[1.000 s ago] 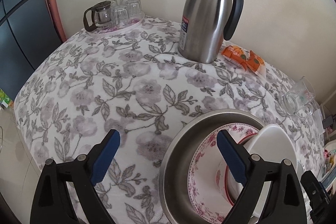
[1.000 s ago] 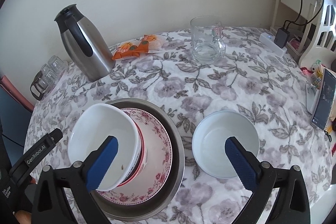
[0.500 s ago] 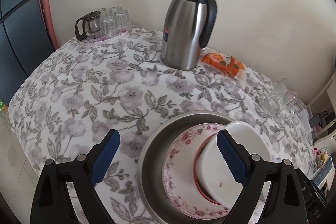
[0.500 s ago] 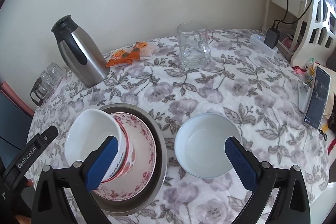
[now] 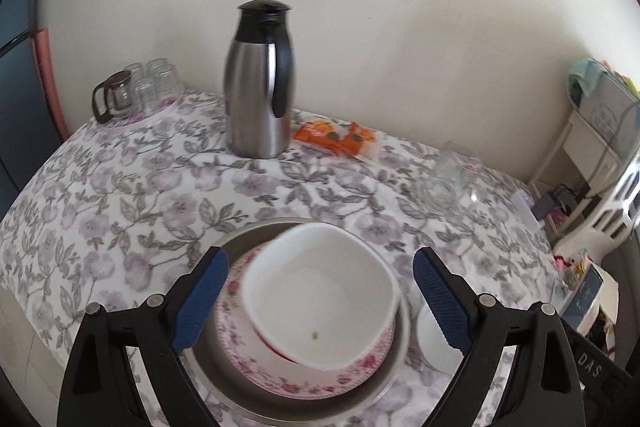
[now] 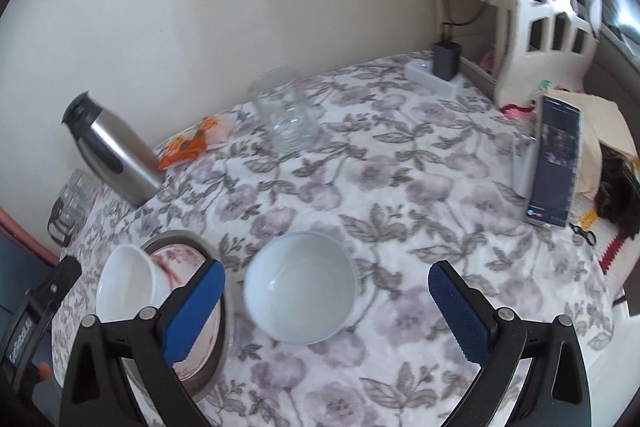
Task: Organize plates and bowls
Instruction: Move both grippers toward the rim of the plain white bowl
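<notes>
Left gripper [image 5: 316,301] fingers spread over tilted white bowl [image 5: 320,301] on floral plate [image 5: 240,343]; right gripper [image 6: 326,311] fingers spread around blue-white bowl [image 6: 300,287] on bench

Your left gripper [image 5: 318,301] is spread wide, nothing between its fingers. Your right gripper [image 6: 326,311] is likewise wide apart, holding nothing.

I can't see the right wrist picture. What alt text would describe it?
An empty white bowl sits on a floral tablecloth between the open right gripper jaws. To its left, another white bowl tilts on a floral plate inside a metal basin.
</notes>
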The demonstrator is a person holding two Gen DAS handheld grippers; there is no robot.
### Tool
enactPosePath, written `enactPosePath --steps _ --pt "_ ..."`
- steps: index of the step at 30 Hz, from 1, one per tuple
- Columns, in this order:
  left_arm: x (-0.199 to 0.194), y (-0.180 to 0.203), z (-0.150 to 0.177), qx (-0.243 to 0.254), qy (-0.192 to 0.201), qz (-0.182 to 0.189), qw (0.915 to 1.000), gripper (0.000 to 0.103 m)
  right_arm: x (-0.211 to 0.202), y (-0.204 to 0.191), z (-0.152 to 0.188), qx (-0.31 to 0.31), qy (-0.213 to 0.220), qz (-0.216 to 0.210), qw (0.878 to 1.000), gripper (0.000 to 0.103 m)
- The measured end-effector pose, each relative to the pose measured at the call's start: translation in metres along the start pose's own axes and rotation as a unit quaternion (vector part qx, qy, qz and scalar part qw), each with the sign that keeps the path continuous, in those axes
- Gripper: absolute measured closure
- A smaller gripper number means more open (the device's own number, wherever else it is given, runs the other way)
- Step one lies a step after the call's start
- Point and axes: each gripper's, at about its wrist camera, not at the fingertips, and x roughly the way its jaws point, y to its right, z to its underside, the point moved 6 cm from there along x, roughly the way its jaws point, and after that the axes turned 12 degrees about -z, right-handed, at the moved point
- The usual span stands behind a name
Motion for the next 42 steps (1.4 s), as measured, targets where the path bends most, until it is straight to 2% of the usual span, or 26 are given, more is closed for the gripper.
enactPosePath --steps 7,15,21,28,35,39,42 --pt "-0.015 0.052 0.019 0.025 -0.015 0.054 0.9981 0.009 -0.02 0.054 -0.006 0.045 0.019 0.015 0.999 0.0" --pt "-0.013 0.103 0.053 0.073 -0.048 0.065 0.9941 0.009 -0.031 0.096 -0.008 0.081 0.03 0.017 0.996 0.0" --pt "-0.001 0.128 0.08 0.087 -0.078 0.061 0.9912 0.009 -0.029 0.116 -0.007 0.096 0.028 0.02 0.995 0.0" --pt "0.017 0.138 0.103 0.066 -0.119 0.06 0.9889 0.009 -0.011 0.122 -0.002 0.102 0.011 0.003 0.995 0.0" --pt "0.038 0.129 0.116 0.013 -0.16 0.054 0.9856 0.009 0.005 0.107 -0.002 0.088 0.013 -0.024 0.996 0.0" --pt "0.048 0.122 0.119 -0.012 -0.172 0.047 0.984 0.01 0.02 0.097 0.001 0.083 0.006 -0.042 0.996 0.0" --pt "0.048 0.122 0.119 -0.018 -0.166 0.047 0.9849 0.01 0.032 0.092 0.005 0.084 -0.005 -0.054 0.995 0.002"
